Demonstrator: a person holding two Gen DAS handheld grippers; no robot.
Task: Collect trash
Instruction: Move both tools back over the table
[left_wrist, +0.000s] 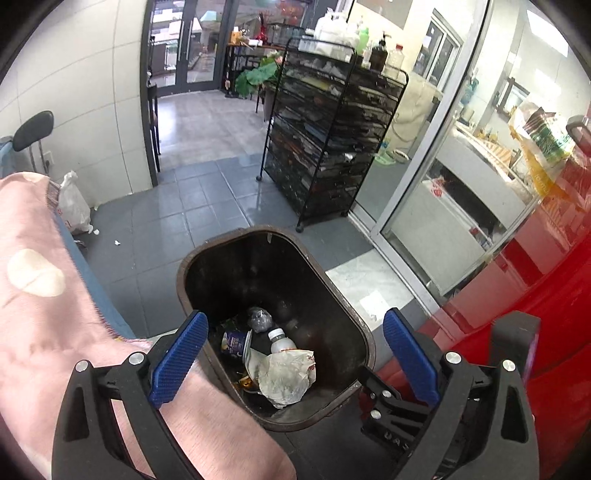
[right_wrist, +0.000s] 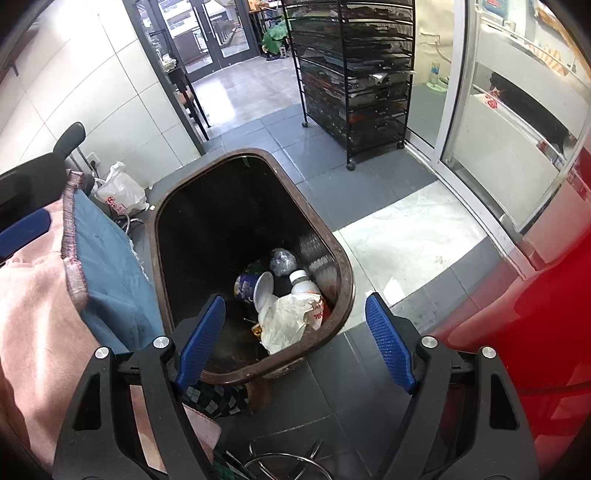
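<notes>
A dark brown trash bin (left_wrist: 364, 334) stands on the tiled floor; it also shows in the right wrist view (right_wrist: 343, 291). Inside lie a crumpled white wrapper (left_wrist: 286, 376) (right_wrist: 288, 321), a white plastic bottle (left_wrist: 281, 340) (right_wrist: 304, 282), a blue cup (left_wrist: 233, 341) (right_wrist: 245, 286) and a clear crumpled bag (left_wrist: 260, 318) (right_wrist: 282, 260). My left gripper (left_wrist: 293, 363) is open and empty, hanging over the bin's near rim. My right gripper (right_wrist: 295, 338) is open and empty above the bin's near end.
A pink cloth (left_wrist: 48, 295) over a blue one (right_wrist: 110, 266) lies at the left. A red body (left_wrist: 535, 295) (right_wrist: 535, 314) is at the right. A black wire rack (left_wrist: 325, 147) (right_wrist: 362, 74) stands ahead by glass doors. A white plastic bag (left_wrist: 74, 206) (right_wrist: 122, 194) sits by the wall.
</notes>
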